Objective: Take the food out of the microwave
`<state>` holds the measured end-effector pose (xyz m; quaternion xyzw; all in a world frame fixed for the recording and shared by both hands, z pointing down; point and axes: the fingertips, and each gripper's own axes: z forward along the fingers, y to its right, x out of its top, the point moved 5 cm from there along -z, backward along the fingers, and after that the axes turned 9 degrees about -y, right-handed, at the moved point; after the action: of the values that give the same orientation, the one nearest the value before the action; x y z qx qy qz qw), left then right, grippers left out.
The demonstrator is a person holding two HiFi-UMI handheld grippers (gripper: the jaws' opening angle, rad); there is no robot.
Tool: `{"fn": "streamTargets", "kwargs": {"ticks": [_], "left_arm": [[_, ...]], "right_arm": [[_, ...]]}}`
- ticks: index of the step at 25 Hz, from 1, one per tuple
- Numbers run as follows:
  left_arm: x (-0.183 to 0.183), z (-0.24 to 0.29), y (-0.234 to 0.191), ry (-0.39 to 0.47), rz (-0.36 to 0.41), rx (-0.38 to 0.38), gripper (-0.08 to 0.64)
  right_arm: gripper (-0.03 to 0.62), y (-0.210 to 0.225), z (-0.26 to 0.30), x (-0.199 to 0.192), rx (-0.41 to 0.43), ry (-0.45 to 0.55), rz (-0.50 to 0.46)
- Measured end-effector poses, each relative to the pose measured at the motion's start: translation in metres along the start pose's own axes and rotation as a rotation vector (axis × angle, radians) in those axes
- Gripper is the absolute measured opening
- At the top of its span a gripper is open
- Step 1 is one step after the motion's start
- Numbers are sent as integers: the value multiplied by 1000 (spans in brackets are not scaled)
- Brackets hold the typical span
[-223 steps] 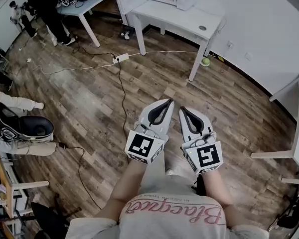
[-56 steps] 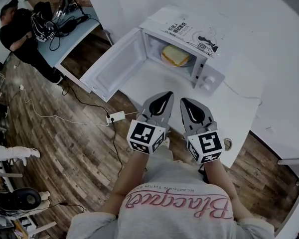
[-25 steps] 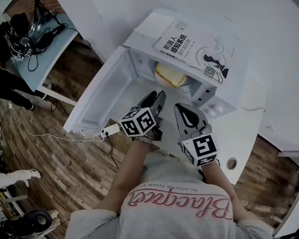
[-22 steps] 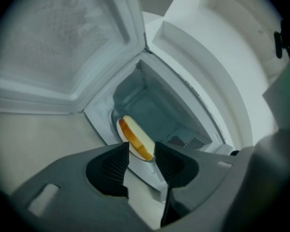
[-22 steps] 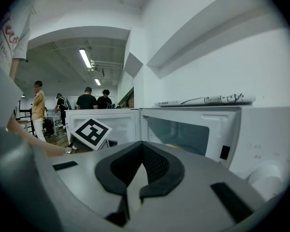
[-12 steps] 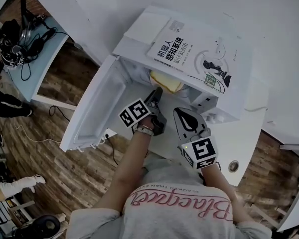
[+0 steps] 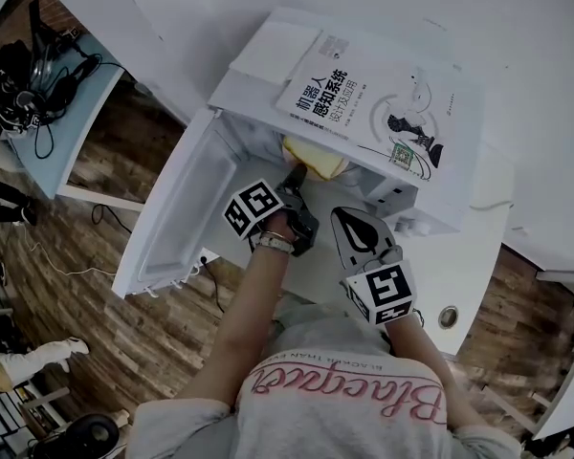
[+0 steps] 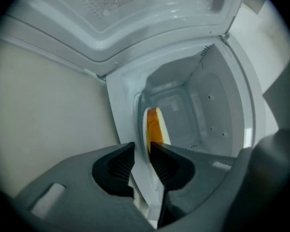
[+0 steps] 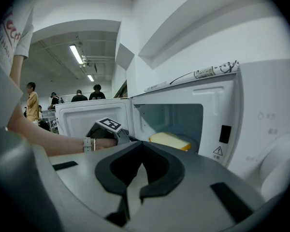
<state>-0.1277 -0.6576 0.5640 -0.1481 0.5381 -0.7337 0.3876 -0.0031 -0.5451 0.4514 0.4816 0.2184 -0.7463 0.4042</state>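
The white microwave stands open, its door swung out to the left. Inside it, yellow food lies on a white plate. My left gripper reaches into the cavity, rolled onto its side. Its jaws have just been closing, and the left gripper is now shut on the plate's rim, just in front of the food. My right gripper waits shut and empty outside the opening. From the right gripper, the food and the left gripper show beyond.
A book lies on top of the microwave. The white table under it has a round hole near its front right. A light-blue table with cables stands at the left. Several people stand far behind.
The left gripper has rolled and gone forward into the microwave up to the plate. The right gripper has hardly moved.
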Motion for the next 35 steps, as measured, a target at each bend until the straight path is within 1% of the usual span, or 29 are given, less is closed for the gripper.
{"fn": "streamTargets", "kwargs": {"ticks": [5, 6, 8, 12, 16, 23, 30, 35], "left_arm": [[0, -3, 3, 8, -39, -35, 73], [0, -4, 5, 12, -45, -48, 32], [0, -5, 8, 13, -55, -72, 21], [-3, -10, 13, 20, -52, -114, 15], [-8, -21, 15, 35, -39, -120, 14], [-21, -41, 17, 53, -48, -143, 14], [-37, -65, 22, 77, -60, -160, 14], [-50, -83, 26, 97, -84, -170, 14]], "right_arm": [[9, -2, -2, 0, 0, 4, -9], [9, -3, -3, 0, -1, 3, -12], [10, -4, -5, -1, -4, 4, -15], [9, -6, -10, 0, -9, 11, -22], [9, -12, -17, 2, -6, 21, -36], [9, -25, -31, 3, -6, 38, -65], [9, -36, -51, 1, -30, 62, -83], [9, -41, -69, 1, -42, 77, -80]]}}
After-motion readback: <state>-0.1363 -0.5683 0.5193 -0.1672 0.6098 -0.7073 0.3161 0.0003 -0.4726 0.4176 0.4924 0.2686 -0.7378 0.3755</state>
